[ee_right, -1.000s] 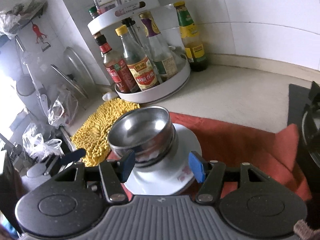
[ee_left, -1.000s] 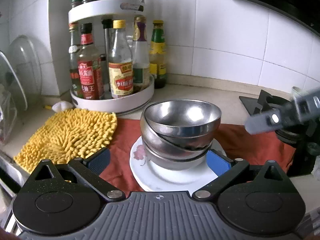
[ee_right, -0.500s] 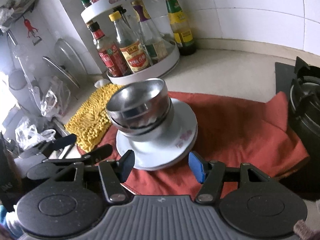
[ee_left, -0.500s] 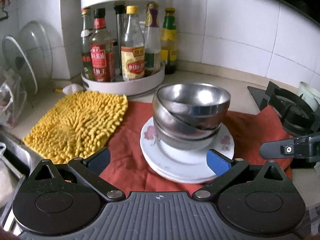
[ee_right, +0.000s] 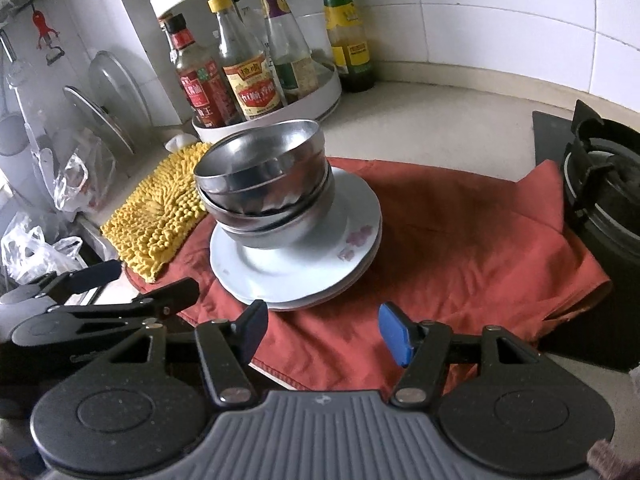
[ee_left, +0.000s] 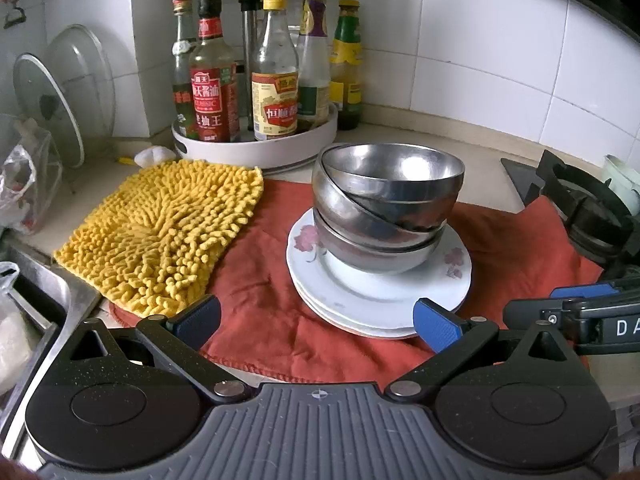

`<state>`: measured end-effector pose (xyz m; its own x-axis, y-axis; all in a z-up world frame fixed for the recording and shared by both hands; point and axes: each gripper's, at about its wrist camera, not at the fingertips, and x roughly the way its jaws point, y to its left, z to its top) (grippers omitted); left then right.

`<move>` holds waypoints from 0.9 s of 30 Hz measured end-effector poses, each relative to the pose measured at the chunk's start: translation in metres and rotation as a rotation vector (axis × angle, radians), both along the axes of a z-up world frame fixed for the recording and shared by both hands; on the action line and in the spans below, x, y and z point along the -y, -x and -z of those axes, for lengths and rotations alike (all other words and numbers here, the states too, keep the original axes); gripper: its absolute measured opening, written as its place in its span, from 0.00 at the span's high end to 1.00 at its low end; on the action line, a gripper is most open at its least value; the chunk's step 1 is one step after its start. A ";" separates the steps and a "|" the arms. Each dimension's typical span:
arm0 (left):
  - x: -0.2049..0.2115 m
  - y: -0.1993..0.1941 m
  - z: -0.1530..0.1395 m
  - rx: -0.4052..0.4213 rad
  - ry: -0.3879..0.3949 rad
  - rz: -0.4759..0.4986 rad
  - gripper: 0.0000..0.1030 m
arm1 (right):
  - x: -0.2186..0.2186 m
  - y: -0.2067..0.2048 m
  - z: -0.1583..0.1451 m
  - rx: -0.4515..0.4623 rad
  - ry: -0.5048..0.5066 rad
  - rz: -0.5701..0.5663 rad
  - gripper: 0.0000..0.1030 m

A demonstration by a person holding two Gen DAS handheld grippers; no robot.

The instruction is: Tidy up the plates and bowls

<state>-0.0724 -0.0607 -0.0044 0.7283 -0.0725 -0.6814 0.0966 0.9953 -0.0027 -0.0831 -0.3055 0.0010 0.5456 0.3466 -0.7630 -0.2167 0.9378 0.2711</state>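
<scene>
Both cameras had pulled back from the stack over the last second, and the worktop [ee_left: 460,148] opened up wide around it. The red cloth [ee_left: 280,320] lay across the middle with the yellow chenille mat [ee_left: 160,232] overlapping its left edge. On it sat the white floral plates [ee_left: 376,300], stacked, carrying the nested steel bowls [ee_left: 384,204], the top one tilted. The left tongs [ee_left: 316,322] were spread and empty, near the plates' front rim; the right tongs [ee_right: 322,334] likewise, gaping and holding nothing. A retreat with empty tongs suggested the stacking was essentially finished.
</scene>
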 end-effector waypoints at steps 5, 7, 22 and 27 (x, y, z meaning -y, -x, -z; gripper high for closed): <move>0.001 0.002 0.001 -0.006 -0.009 -0.008 0.00 | 0.000 0.000 0.001 -0.002 0.010 0.005 0.43; 0.002 0.003 0.002 -0.013 -0.009 -0.009 0.00 | 0.000 0.000 0.002 -0.006 0.013 0.008 0.43; 0.008 0.004 0.007 -0.037 -0.027 -0.012 0.00 | -0.003 0.005 0.009 -0.024 0.025 0.026 0.41; 0.008 0.004 0.007 -0.038 -0.028 -0.021 0.00 | -0.007 0.004 0.009 -0.025 0.033 0.019 0.39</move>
<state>-0.0760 -0.0684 -0.0119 0.7026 -0.0382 -0.7105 0.0762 0.9969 0.0217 -0.0868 -0.2988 -0.0081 0.5324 0.3104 -0.7875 -0.1921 0.9504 0.2447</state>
